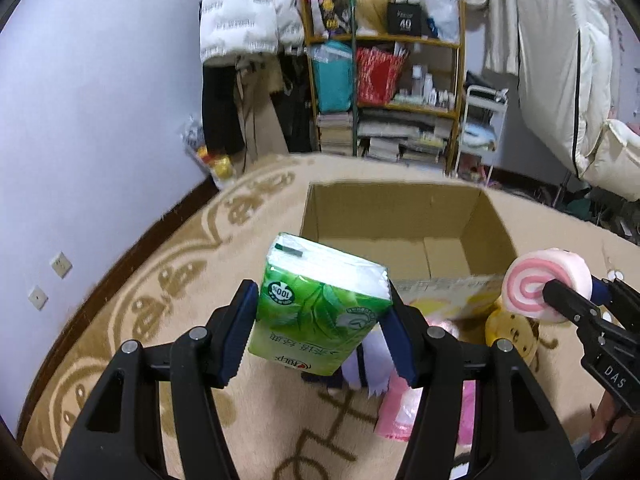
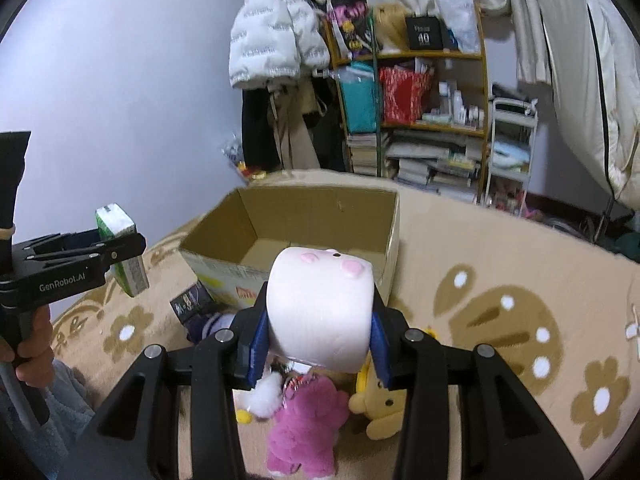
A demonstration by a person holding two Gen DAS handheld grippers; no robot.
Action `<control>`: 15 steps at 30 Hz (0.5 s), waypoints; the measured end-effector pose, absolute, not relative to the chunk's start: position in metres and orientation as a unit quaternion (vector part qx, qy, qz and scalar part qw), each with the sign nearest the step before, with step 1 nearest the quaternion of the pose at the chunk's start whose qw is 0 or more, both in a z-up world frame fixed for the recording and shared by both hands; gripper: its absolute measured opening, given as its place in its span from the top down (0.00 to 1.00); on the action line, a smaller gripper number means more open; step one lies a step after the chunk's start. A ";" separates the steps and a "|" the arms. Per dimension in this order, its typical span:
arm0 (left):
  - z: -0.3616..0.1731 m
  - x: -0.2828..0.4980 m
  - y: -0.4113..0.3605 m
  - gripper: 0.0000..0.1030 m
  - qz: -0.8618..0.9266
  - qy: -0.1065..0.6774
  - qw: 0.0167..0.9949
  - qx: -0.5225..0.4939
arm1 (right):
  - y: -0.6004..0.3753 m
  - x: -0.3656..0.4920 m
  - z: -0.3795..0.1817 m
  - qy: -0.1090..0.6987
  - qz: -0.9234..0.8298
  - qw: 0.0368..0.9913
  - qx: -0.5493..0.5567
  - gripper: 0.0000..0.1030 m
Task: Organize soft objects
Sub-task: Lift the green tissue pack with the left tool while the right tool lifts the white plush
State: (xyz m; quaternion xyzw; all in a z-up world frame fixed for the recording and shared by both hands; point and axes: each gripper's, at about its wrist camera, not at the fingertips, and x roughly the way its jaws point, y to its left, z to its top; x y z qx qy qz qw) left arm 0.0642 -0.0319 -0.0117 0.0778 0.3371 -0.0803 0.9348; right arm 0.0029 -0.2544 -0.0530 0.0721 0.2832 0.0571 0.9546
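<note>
Only your right view shows the pink plush [image 2: 304,432]. Left gripper [image 1: 320,320] pinches tissue pack [image 1: 316,304]; right gripper [image 2: 318,336] pinches swirl-roll plush [image 2: 320,308].

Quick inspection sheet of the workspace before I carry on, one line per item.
Surface: patterned beige rug.
Job's things: green tissue pack and pink swirl roll plush, both lifted; open cardboard box, inside looks empty.
Clutter: pink plush, yellow plush and white plush on the rug.
Grippers: left tongs shut on the tissue pack; right tongs shut on the roll plush.
Cables: nothing seen.
Surroundings: crowded wooden shelf, white jacket hanging.
</note>
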 end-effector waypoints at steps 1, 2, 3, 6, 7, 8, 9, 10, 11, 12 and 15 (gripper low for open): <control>-0.007 0.063 -0.033 0.43 -0.082 0.331 0.937 0.078 | -0.253 0.003 -0.049 0.275 0.057 0.957 0.072 0.57; -0.003 0.062 -0.034 0.43 -0.083 0.327 0.938 0.077 | -0.254 0.004 -0.046 0.270 0.057 0.958 0.073 0.57; 0.002 0.063 -0.034 0.43 -0.086 0.325 0.939 0.077 | -0.254 0.005 -0.042 0.263 0.057 0.960 0.074 0.57; 0.014 0.063 -0.035 0.43 -0.089 0.313 0.942 0.079 | -0.254 0.008 -0.035 0.251 0.055 0.964 0.071 0.57; 0.017 0.063 -0.036 0.43 -0.089 0.308 0.944 0.082 | -0.254 0.010 -0.033 0.247 0.055 0.965 0.070 0.57; 0.020 0.063 -0.036 0.43 -0.089 0.302 0.945 0.087 | -0.255 0.013 -0.031 0.245 0.055 0.965 0.070 0.57; 0.023 0.065 -0.037 0.43 -0.088 0.297 0.947 0.090 | -0.255 0.015 -0.030 0.244 0.054 0.966 0.071 0.57; 0.025 0.067 -0.037 0.43 -0.088 0.295 0.947 0.090 | -0.255 0.019 -0.029 0.242 0.054 0.966 0.071 0.57; 0.027 0.071 -0.037 0.43 -0.088 0.293 0.948 0.090 | -0.255 0.021 -0.028 0.242 0.054 0.966 0.070 0.57; 0.028 0.074 -0.038 0.43 -0.088 0.293 0.948 0.089 | -0.255 0.023 -0.028 0.241 0.054 0.967 0.068 0.57; 0.029 0.083 -0.039 0.43 -0.090 0.295 0.947 0.085 | -0.255 0.030 -0.028 0.238 0.054 0.968 0.067 0.57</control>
